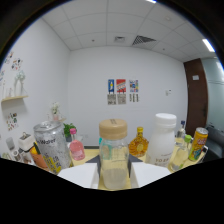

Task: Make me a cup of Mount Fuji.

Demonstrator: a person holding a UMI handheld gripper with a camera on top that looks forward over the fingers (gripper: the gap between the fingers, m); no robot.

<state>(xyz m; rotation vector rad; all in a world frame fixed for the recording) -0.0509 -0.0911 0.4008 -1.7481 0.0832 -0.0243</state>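
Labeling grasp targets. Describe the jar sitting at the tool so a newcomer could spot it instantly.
Start at the white back wall with its posters, then drop to the row of drinks on the table. The clear jar stands between the tool's white fingers, apart from both. Its tan lid sets it apart from the silver can and white bottle.

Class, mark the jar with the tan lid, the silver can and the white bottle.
Jar (113, 157), gripper view: glass body, between the tool's fingers.
Silver can (51, 145), gripper view: printed side.
White bottle (163, 142), gripper view: front of body.
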